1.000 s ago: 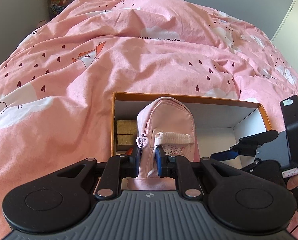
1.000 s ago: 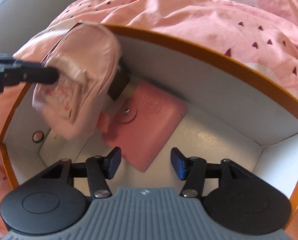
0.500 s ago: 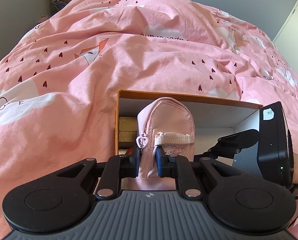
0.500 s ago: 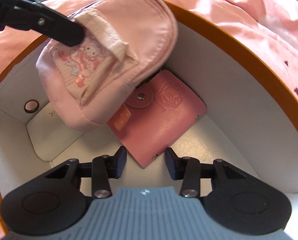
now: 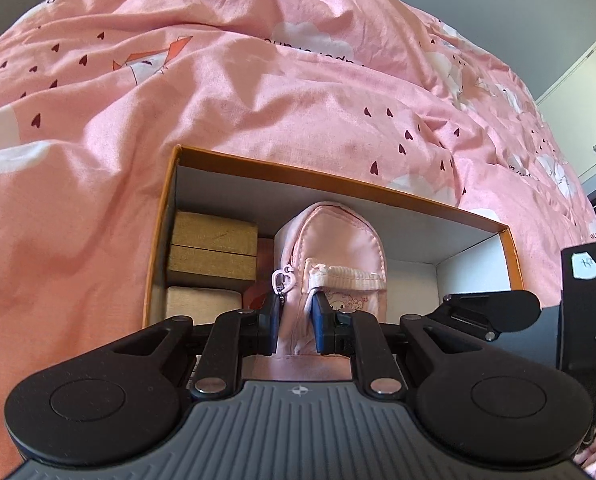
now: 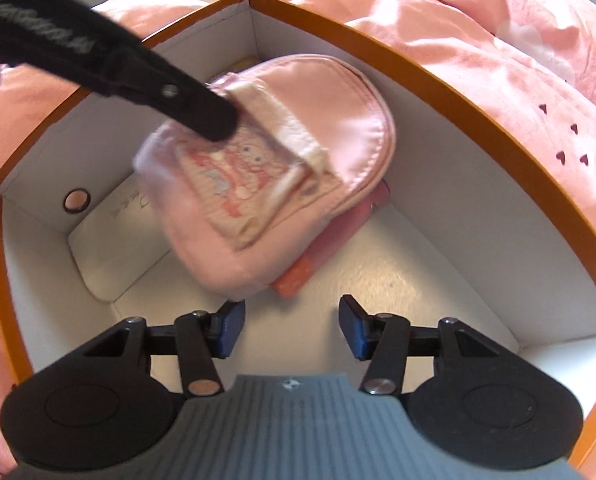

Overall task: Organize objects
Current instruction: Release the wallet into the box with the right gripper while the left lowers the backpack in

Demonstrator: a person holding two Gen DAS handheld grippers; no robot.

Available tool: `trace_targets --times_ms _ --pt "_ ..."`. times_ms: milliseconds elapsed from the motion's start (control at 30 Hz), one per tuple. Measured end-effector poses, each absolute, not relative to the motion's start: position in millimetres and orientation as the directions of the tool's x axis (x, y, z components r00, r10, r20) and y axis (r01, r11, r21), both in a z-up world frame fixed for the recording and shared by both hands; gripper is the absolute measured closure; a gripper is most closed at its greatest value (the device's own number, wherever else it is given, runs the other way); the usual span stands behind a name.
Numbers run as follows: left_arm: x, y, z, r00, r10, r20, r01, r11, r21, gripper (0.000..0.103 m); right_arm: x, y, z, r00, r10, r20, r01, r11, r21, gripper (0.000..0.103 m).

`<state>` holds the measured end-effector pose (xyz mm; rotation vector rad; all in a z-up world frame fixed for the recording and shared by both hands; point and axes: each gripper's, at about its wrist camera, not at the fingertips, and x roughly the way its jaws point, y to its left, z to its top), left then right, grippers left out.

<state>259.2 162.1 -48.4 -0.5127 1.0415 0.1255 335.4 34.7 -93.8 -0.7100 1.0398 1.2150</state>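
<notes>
My left gripper (image 5: 295,323) is shut on a small pink backpack pouch (image 5: 332,248) and holds it inside an orange-rimmed white box (image 5: 282,170). In the right wrist view the pouch (image 6: 298,168) lies low over a pink wallet (image 6: 330,248) on the box floor, mostly covering it, with a left finger (image 6: 202,110) on its pocket edge. My right gripper (image 6: 292,330) is open and empty just above the box floor, in front of the pouch.
Wooden blocks (image 5: 212,250) are stacked at the box's left end. The box (image 6: 478,92) sits on a rumpled pink duvet (image 5: 258,80). The right gripper body (image 5: 538,320) shows at the left view's right edge.
The left gripper has lowered the pouch into the box onto the wallet. The right gripper has drawn back from the wallet and opened wider.
</notes>
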Motion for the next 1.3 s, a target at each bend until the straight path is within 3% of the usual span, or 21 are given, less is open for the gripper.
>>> trace_targets --times_ms 300,433,633,967,1167,1300 --pt "263 158 -72 0.480 -0.086 -0.873 -0.412 0.857 -0.310 0.082 343 26 -94 0.013 0.423 -0.906 -0.961 0.257 0.106 0.050" --pt "262 157 -69 0.482 -0.080 -0.872 -0.408 0.861 -0.305 0.070 346 25 -93 -0.010 0.433 -0.901 -0.960 0.249 0.131 0.060" --pt "249 149 -46 0.541 -0.058 -0.839 -0.357 0.888 -0.291 0.048 350 24 -93 -0.021 0.426 -0.904 -0.959 0.248 0.139 0.061" --pt "196 121 4 0.662 -0.064 -0.747 -0.235 0.928 -0.288 0.048 341 -4 -56 0.058 0.447 -0.893 -0.949 0.304 0.090 0.056" --pt "152 98 17 0.707 -0.056 -0.705 -0.222 0.929 -0.296 0.048 316 -39 -8 0.174 0.545 -0.820 -0.915 0.397 0.070 0.056" --pt "124 83 14 0.726 -0.070 -0.684 -0.216 0.921 -0.324 0.048 255 -70 29 0.259 0.609 -0.750 -0.881 0.466 0.074 0.056"
